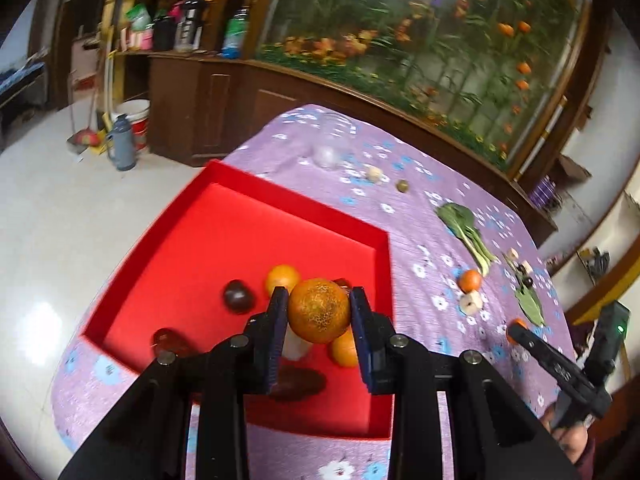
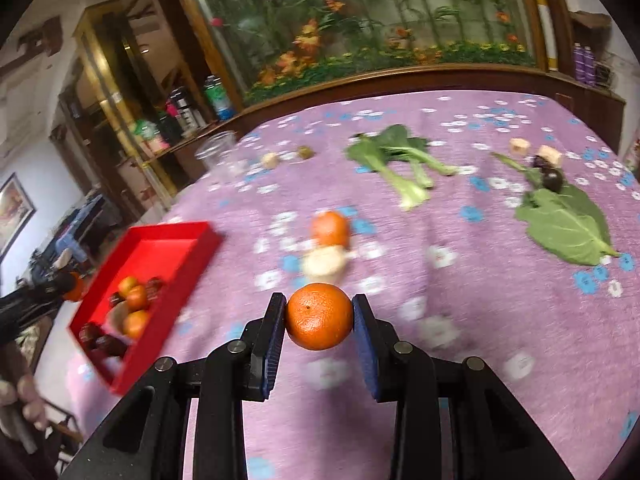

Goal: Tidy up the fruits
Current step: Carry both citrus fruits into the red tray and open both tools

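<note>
The left gripper [image 1: 319, 312] held a speckled orange [image 1: 319, 310] between its jaws, which pressed on both sides of the fruit, and it hung above the near end of the red tray [image 1: 224, 184]. Under it lay other fruits already in the tray: two oranges, a dark plum [image 1: 238, 296] and some reddish pieces. To do this step well, I judged the orange should be lowered close to a bare part of the tray floor before the jaws open, so that it does not roll or strike the others.

The right gripper [image 2: 319, 316] was also closed on a smooth orange [image 2: 319, 316], above the purple flowered cloth of the desk [image 2: 480, 320]. It should wait until the left one leaves the tray, because both would meet there.

Farther on the desk another orange [image 2: 330, 229] touched a pale round piece [image 2: 324, 265]; beyond lay green leafy vegetables [image 2: 400, 160] and a large leaf [image 2: 568, 224].
</note>
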Tool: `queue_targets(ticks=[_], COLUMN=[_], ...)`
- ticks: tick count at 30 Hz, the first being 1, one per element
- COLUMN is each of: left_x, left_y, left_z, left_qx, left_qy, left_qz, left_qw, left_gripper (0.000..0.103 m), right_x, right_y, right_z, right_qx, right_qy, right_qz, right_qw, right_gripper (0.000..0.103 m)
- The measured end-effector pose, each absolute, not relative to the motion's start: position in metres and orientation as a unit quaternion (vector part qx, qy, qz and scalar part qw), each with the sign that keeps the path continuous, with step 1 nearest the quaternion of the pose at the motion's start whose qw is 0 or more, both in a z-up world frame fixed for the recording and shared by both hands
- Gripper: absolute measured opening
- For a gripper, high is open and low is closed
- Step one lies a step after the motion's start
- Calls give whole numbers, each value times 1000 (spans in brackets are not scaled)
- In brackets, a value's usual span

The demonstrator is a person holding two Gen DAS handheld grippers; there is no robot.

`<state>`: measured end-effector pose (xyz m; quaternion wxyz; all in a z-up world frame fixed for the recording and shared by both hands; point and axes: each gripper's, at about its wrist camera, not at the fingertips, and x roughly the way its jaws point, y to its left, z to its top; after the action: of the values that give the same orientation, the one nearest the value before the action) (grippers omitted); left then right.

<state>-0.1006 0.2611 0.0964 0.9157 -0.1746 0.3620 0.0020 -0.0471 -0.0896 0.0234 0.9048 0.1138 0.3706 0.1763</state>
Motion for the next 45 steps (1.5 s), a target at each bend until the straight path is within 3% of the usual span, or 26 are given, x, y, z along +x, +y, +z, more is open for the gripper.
queue_targets(ticks=[17,45], left_x=[-115,-107], left_y=[258,314], left_z=[94,61], left_qx=[-111,-113], left_qy=[356,364], left_qz=[41,91], left_qw=[927,920], left_gripper=[30,30], right_x=[-116,-110], right_y=[43,128], right_z=[50,38], right_qx=[56,-56], right_qy=[356,379], right_qz=[304,280], right_qw=[882,880], right_gripper=[37,37])
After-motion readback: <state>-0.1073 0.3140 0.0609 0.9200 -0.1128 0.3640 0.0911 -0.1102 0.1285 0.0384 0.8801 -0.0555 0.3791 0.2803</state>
